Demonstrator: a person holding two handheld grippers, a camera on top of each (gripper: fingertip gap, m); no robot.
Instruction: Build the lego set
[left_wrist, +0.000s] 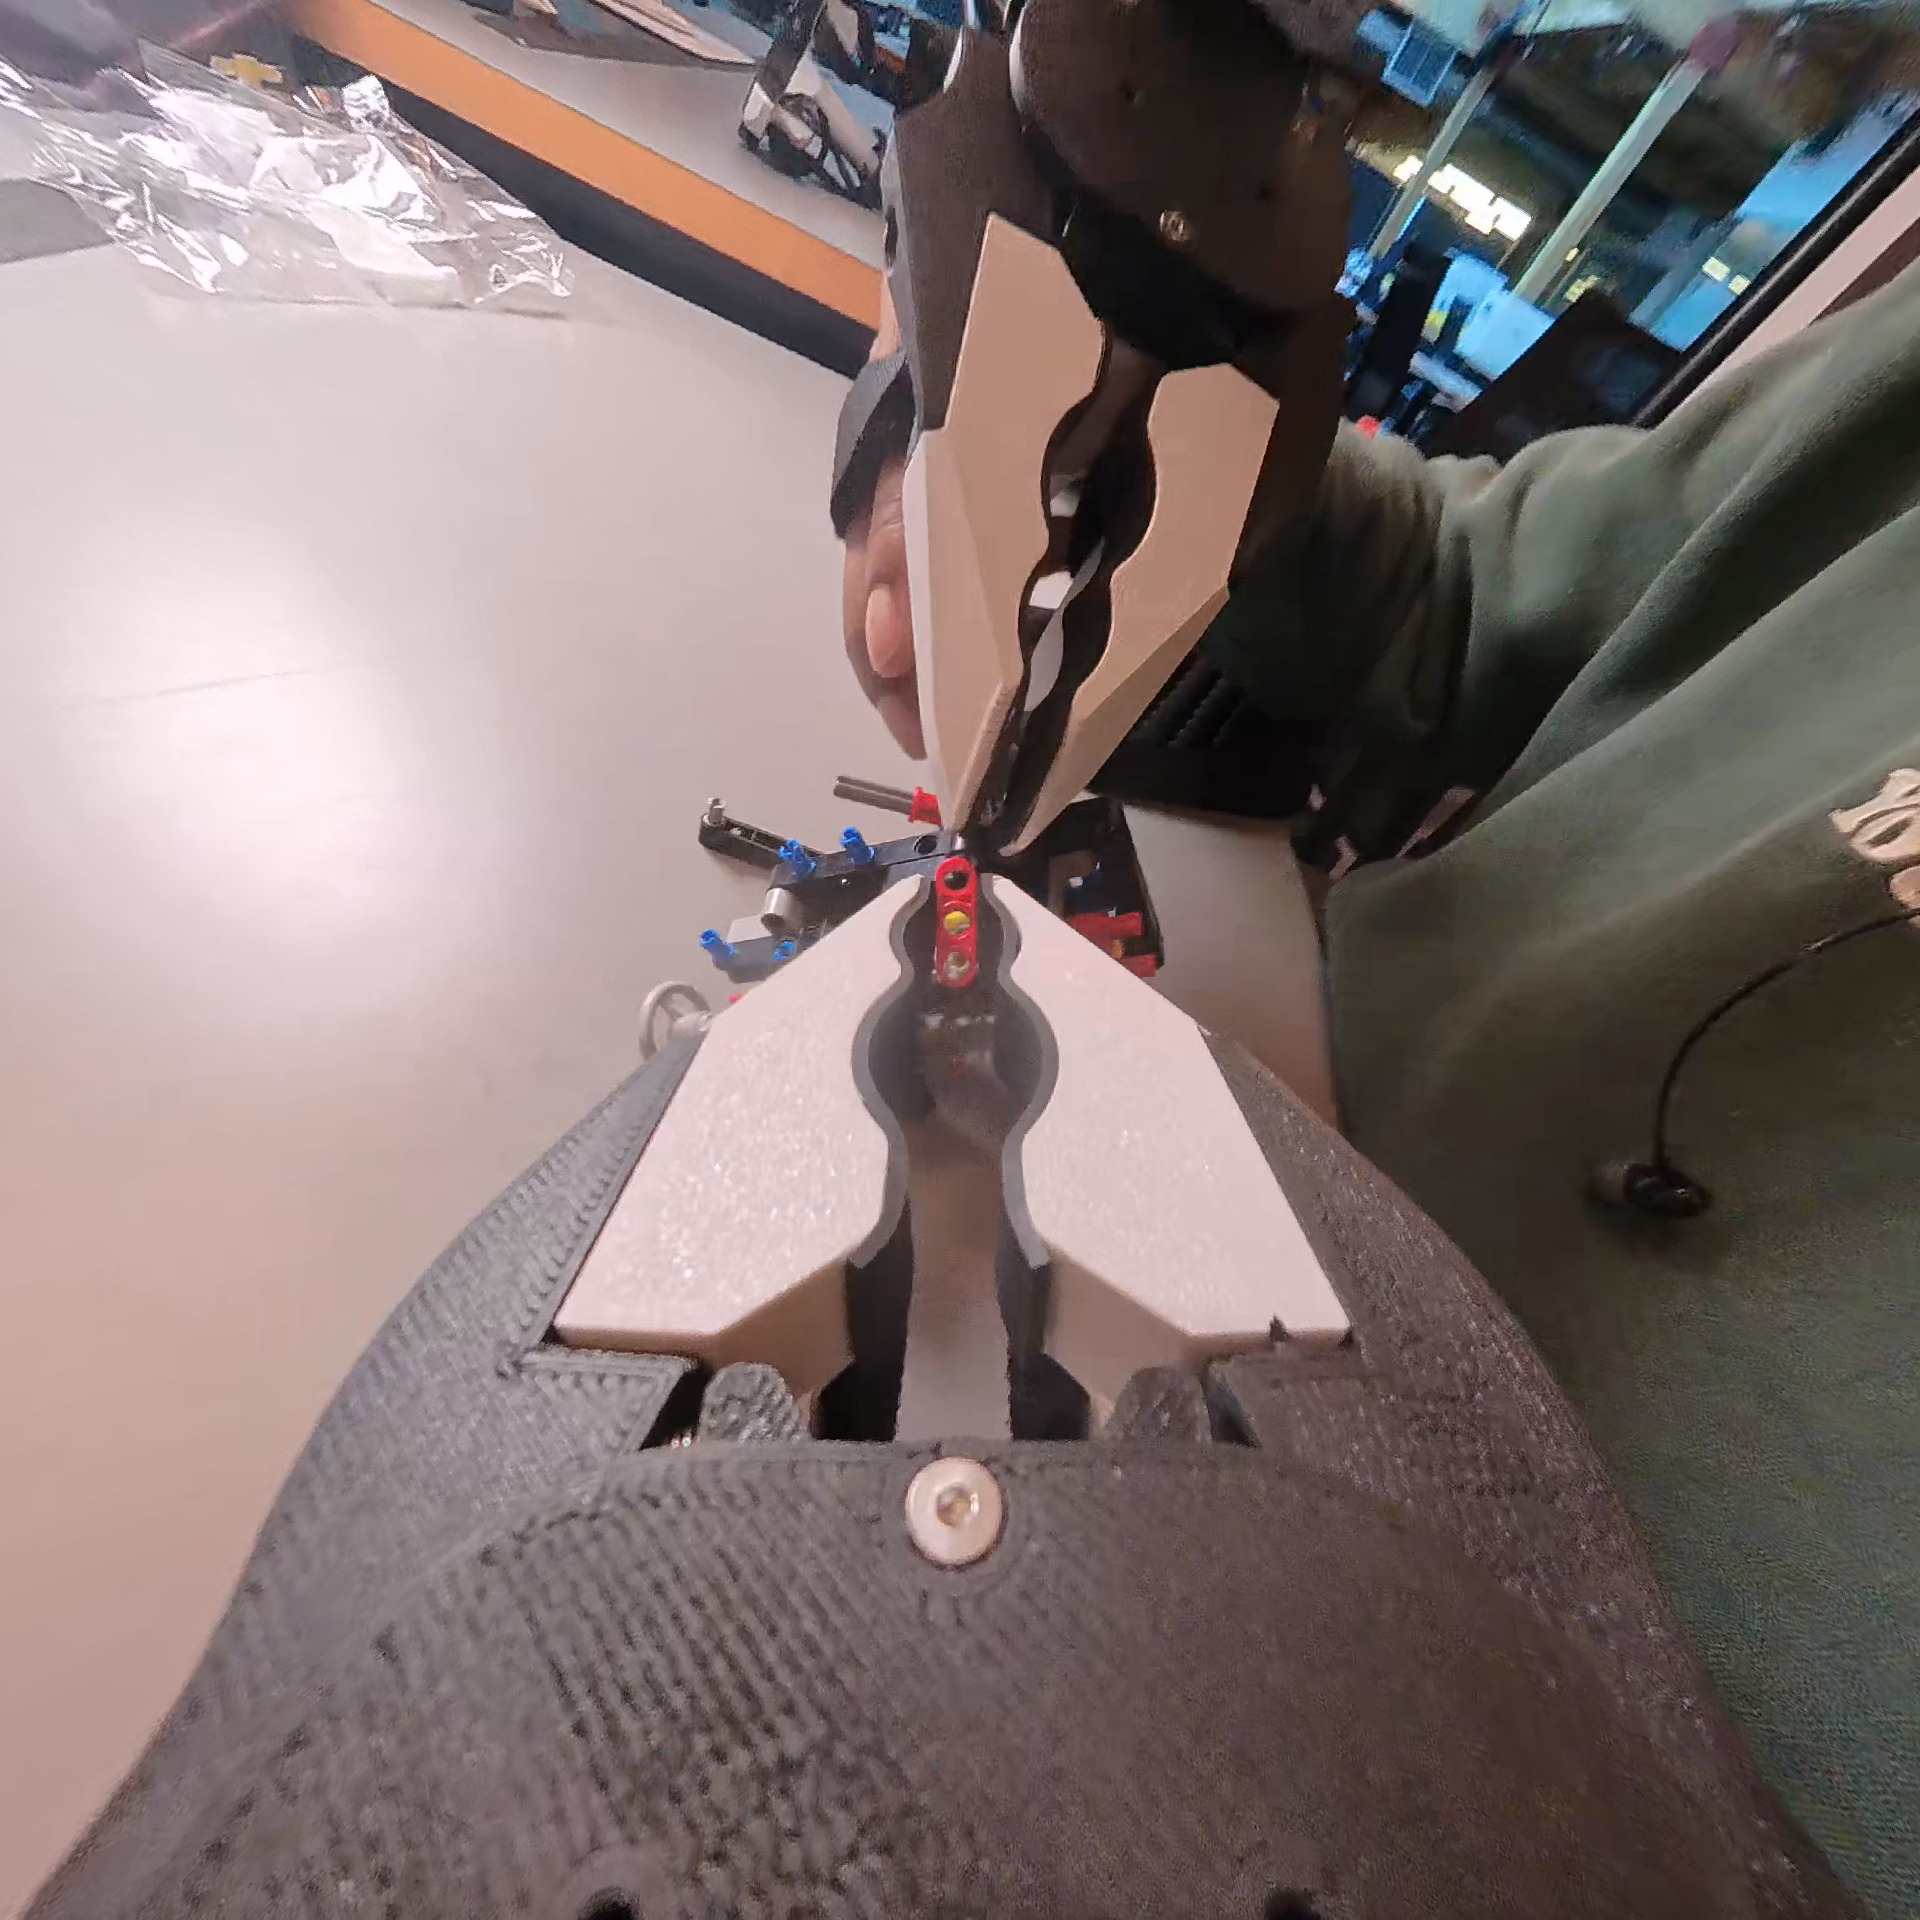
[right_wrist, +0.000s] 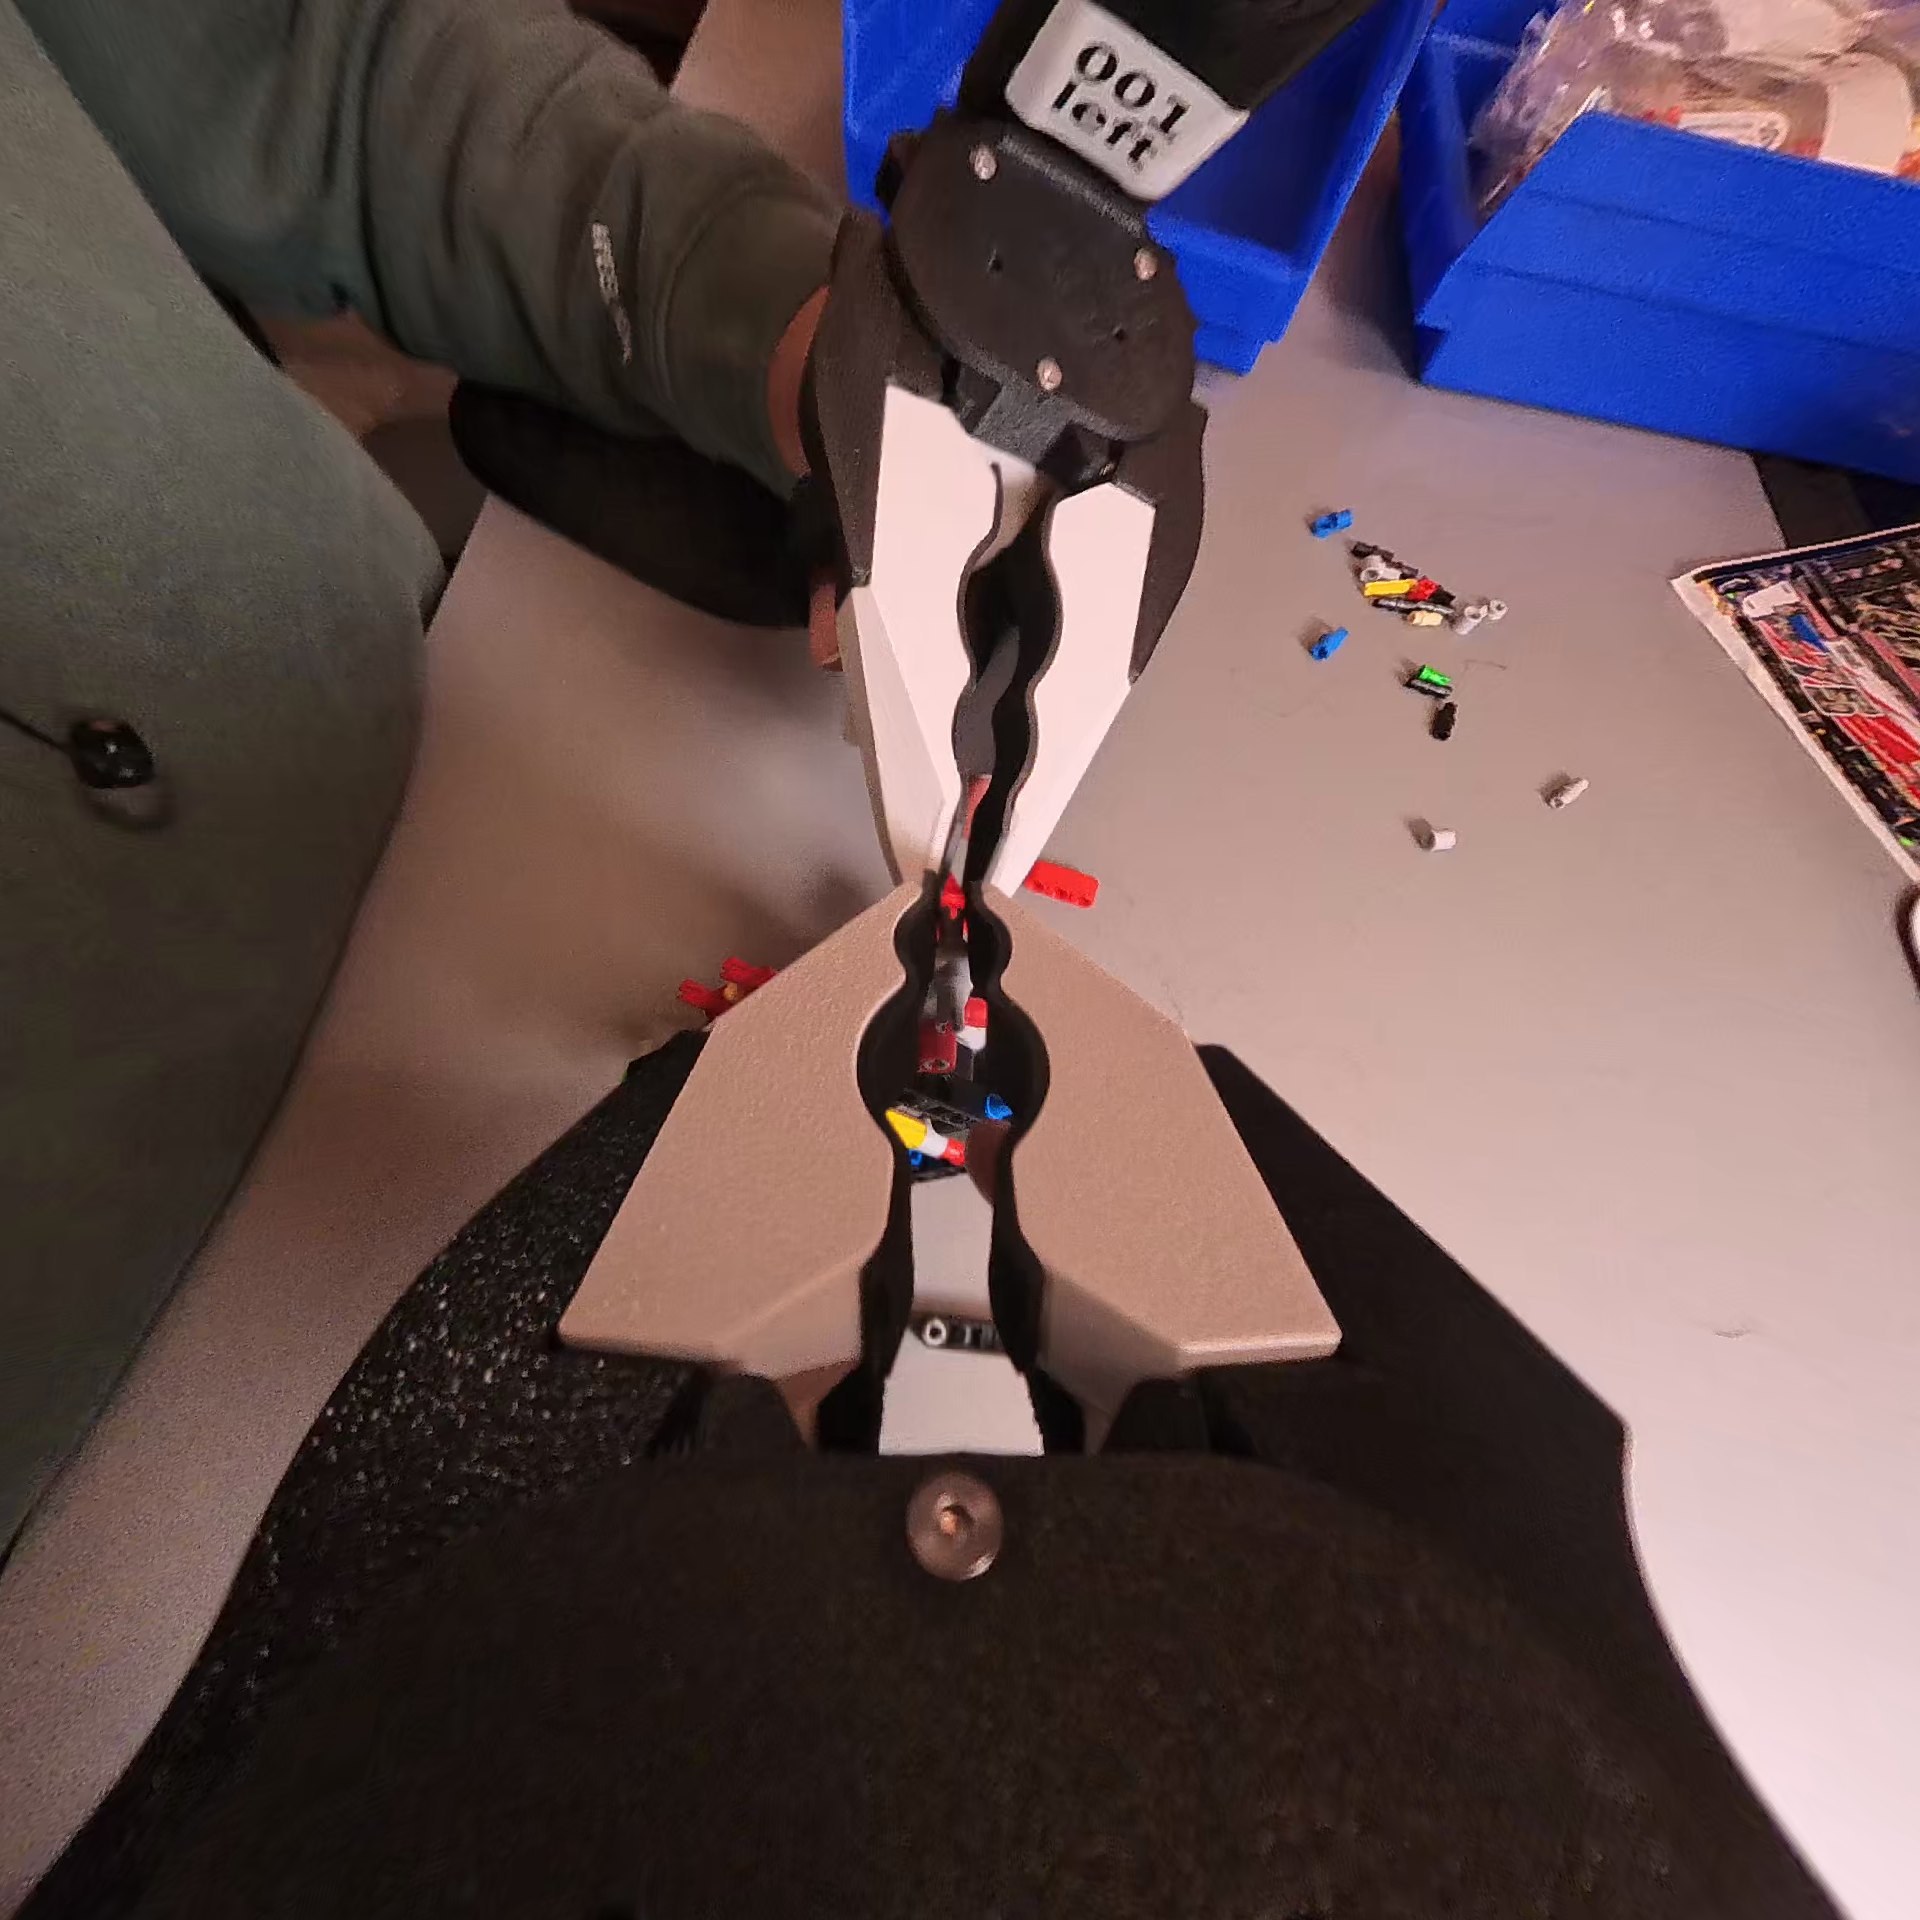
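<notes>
In the left wrist view my left gripper (left_wrist: 956, 883) is shut on a short red beam with holes (left_wrist: 954, 920), held upright between its white fingertips. My right gripper (left_wrist: 977, 821) comes down from above, tip to tip with it, and pinches a small dark piece against the top of the beam. A black assembly with blue pins (left_wrist: 821, 862) lies on the table just behind. In the right wrist view my right gripper (right_wrist: 951, 896) meets the white-fingered left gripper (right_wrist: 961, 871). A bit of the red beam (right_wrist: 951, 896) shows between them. What the right jaws pinch is mostly hidden.
Loose small parts (right_wrist: 1403, 603) and a red beam (right_wrist: 1060, 883) lie on the grey table (right_wrist: 1351, 1039). Blue bins (right_wrist: 1662, 291) stand at the back and a printed booklet (right_wrist: 1839, 686) at the right. Crumpled clear bags (left_wrist: 260, 197) lie far left. A person in green (left_wrist: 1610, 831) sits close. Only a small space, under 4 cm, lies between the two pairs of fingers.
</notes>
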